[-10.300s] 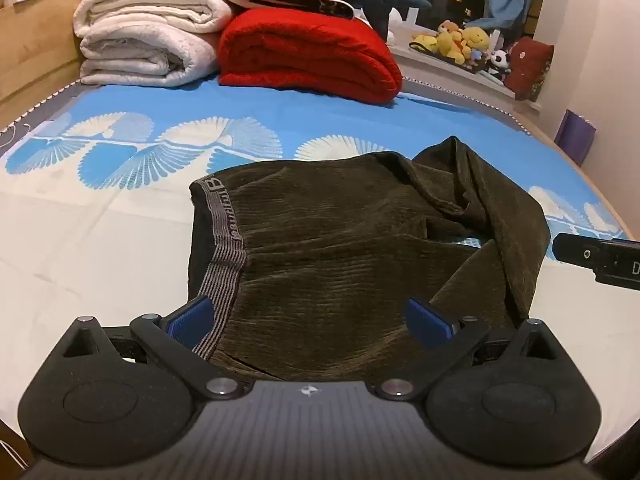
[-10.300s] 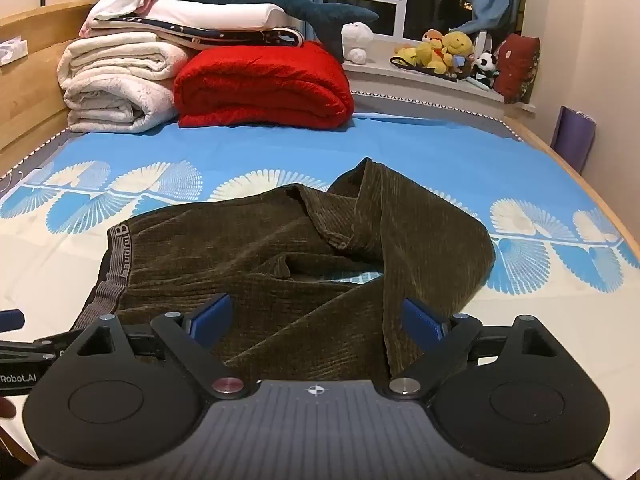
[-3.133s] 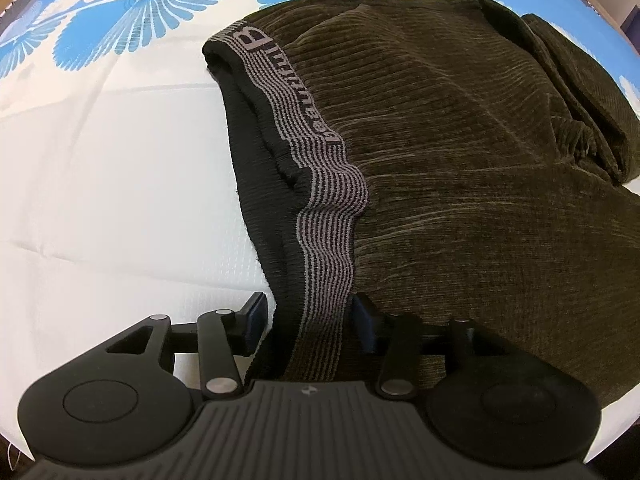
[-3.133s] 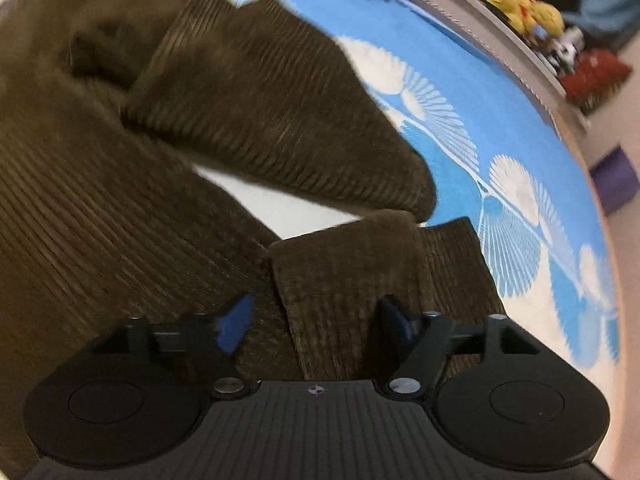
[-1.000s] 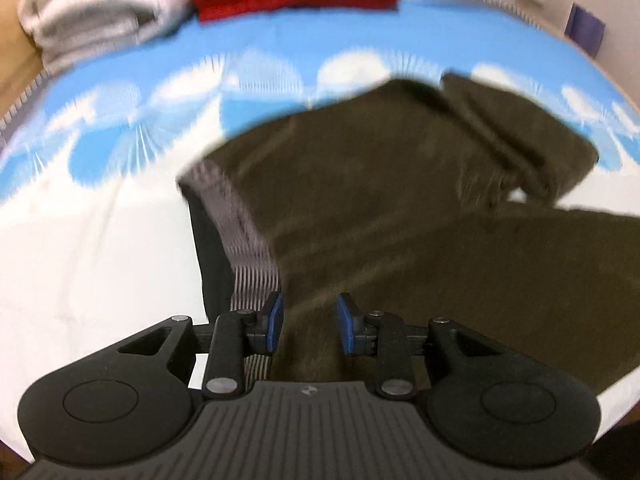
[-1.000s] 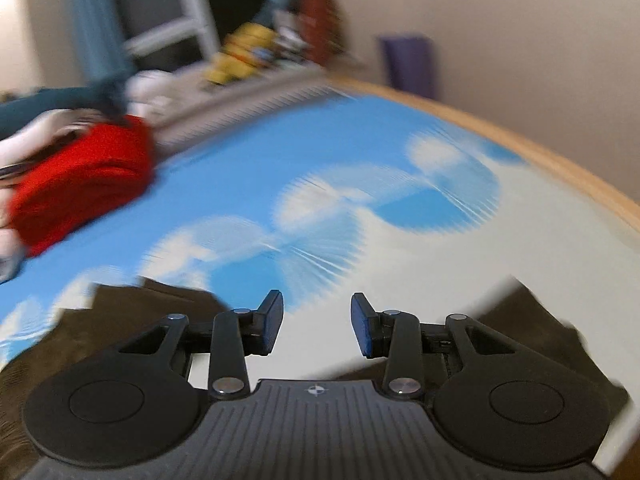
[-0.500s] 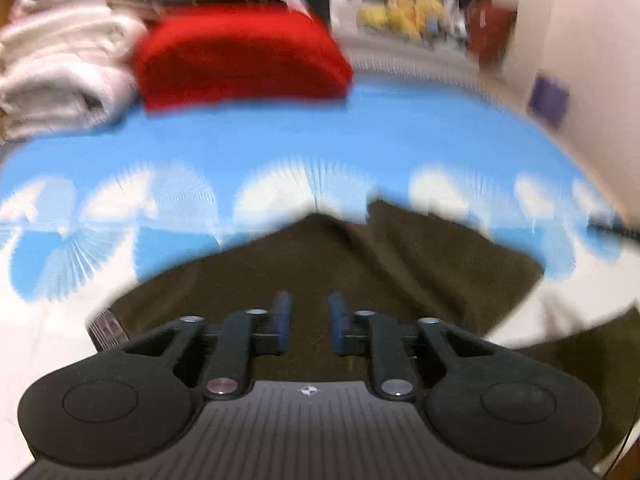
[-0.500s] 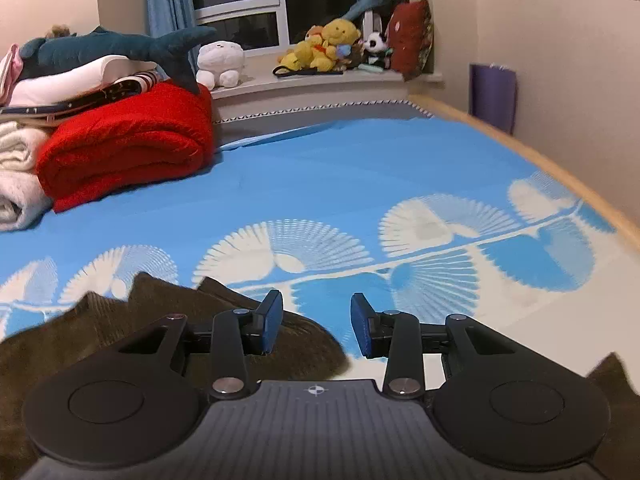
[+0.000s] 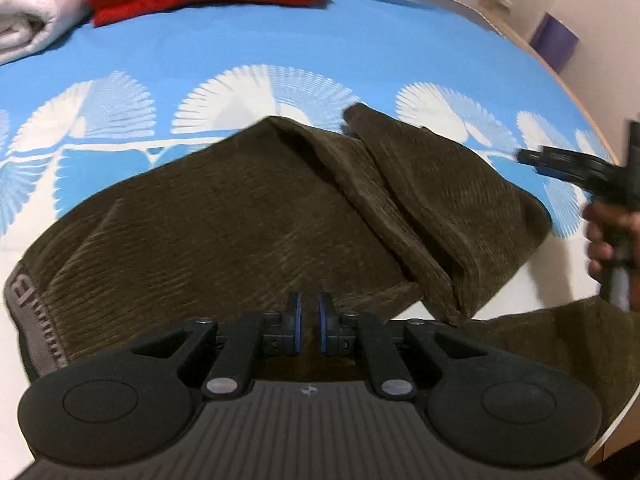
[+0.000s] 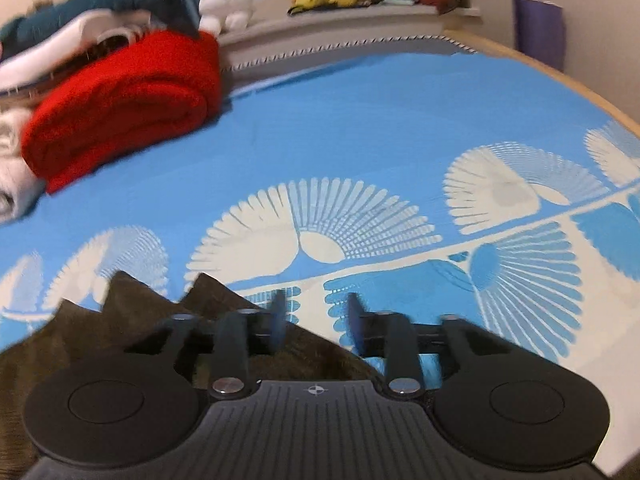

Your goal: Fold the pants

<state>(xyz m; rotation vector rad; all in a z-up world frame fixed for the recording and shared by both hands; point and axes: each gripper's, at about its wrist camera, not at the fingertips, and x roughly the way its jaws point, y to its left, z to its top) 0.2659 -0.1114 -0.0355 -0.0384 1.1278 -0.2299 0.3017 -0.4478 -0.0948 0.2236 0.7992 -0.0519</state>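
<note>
Mid-reposition: dark olive corduroy pants rumpled on blue fan-print bed, left tongs together and empty, right tongs opening (nothing between), next grab a leg.

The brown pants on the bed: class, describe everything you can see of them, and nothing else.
The brown pants look like ribbed, corduroy-like fabric, dark olive-brown. A grey striped waistband with lettering lies at the left edge. They rest spread on the blue and white bedsheet, one leg folded across in a thick creased layer, another part trailing off to the lower right. The left gripper, shut, is over the near edge; whether it pinches fabric cannot be told.
</note>
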